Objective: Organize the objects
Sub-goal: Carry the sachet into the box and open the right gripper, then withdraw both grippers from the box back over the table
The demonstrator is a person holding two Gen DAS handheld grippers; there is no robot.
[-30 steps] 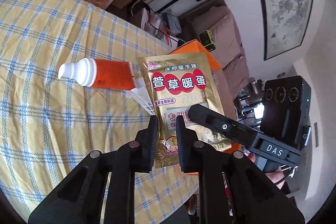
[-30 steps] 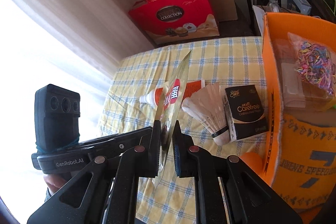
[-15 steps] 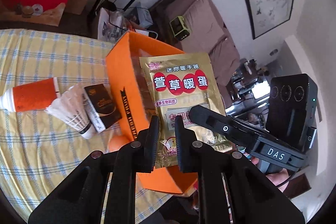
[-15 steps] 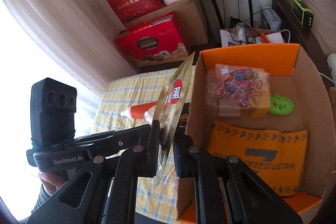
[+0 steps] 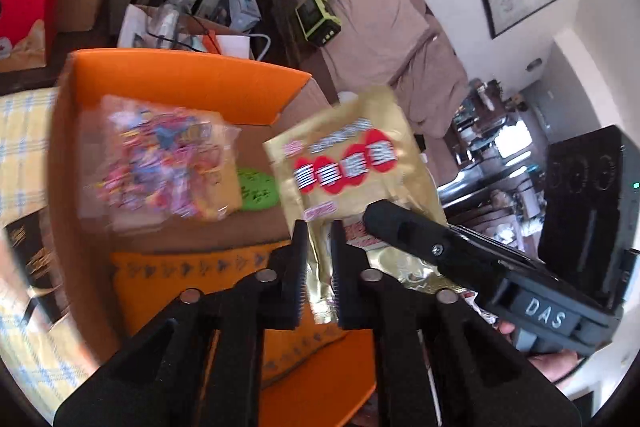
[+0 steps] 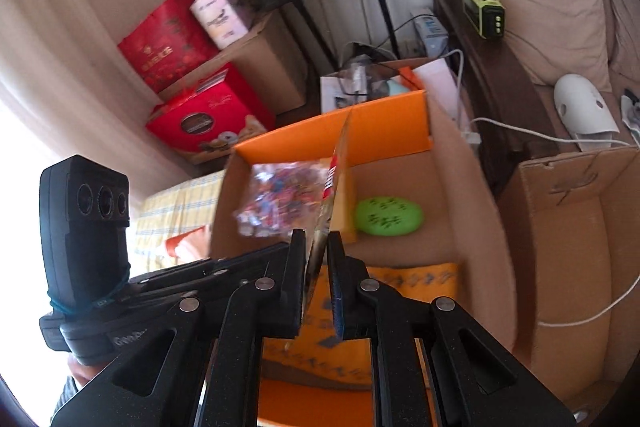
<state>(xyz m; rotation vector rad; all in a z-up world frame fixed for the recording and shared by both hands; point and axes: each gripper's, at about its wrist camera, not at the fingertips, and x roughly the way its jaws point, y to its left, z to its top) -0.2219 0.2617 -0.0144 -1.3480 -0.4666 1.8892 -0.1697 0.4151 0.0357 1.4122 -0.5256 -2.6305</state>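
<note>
A gold packet point(image 5: 352, 167) with red circles hangs over the open orange box point(image 5: 180, 83), held by both grippers. My left gripper point(image 5: 319, 255) has the packet's bottom edge between its jaws, which are closing on it. A finger point(image 5: 404, 231) of the right gripper pinches the packet from the right. In the right wrist view the packet point(image 6: 336, 171) stands edge-on in my shut right gripper point(image 6: 316, 247). Inside the box point(image 6: 360, 123) lie a bag of coloured rubber bands point(image 5: 160, 155), a green disc point(image 5: 258, 187) and an orange printed cloth point(image 5: 200, 267).
The box stands on a yellow checked tablecloth point(image 5: 24, 131), with a black packet point(image 5: 24, 251) beside its left wall. A plain cardboard box point(image 6: 580, 227) stands to the right. Red gift boxes point(image 6: 208, 119), speakers and a brown sofa point(image 5: 380, 7) lie beyond.
Both grippers have carried the gold packet from above the tablecloth to above the orange box. The orange tube and the shuttlecock have slid out of the left wrist view.
</note>
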